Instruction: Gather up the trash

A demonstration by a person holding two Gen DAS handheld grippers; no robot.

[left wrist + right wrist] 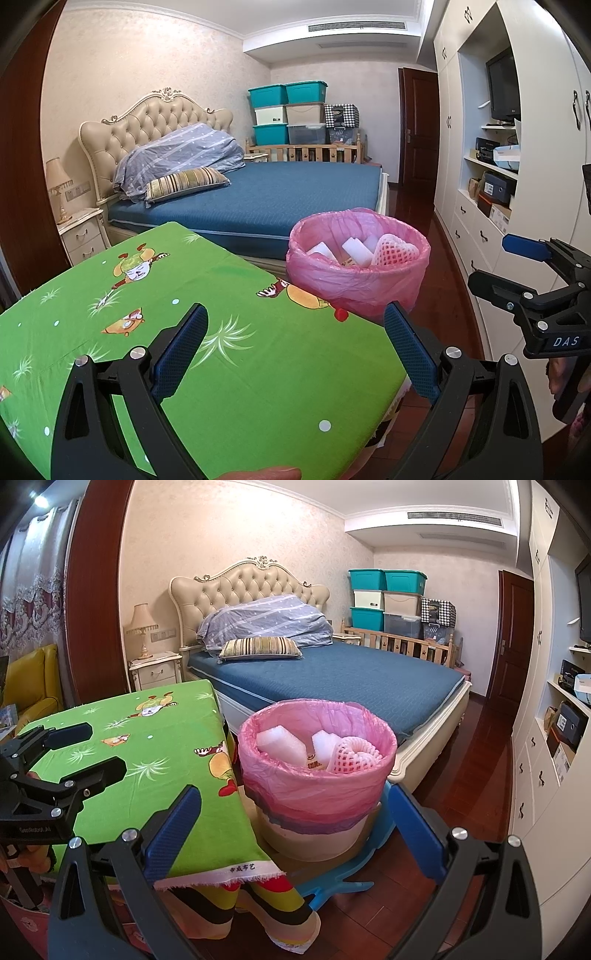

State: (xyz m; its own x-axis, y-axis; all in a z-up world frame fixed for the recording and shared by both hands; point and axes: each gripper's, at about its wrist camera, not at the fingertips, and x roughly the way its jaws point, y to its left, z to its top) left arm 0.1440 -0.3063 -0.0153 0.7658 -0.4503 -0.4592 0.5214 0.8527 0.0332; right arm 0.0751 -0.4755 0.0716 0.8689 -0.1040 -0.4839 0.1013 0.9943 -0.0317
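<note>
A round bin lined with a pink bag (356,273) (314,775) stands on a blue stool (351,864) beside the table. Inside lie white foam blocks (277,744) and a pink-white foam fruit net (351,757). My left gripper (295,347) hovers open over the green tablecloth (207,332), nothing between its blue pads. My right gripper (295,830) is open too, low in front of the bin and the table's corner, holding nothing. Each gripper shows in the other's view: the right gripper (517,273) at the right edge, the left gripper (85,746) over the green cloth (147,757).
A bed with a blue cover (332,675) stands behind the bin and table. White cupboards and shelves (554,738) line the right wall above a dark wooden floor (461,775). A nightstand with a lamp (155,668) and a yellow chair (33,686) are at the left.
</note>
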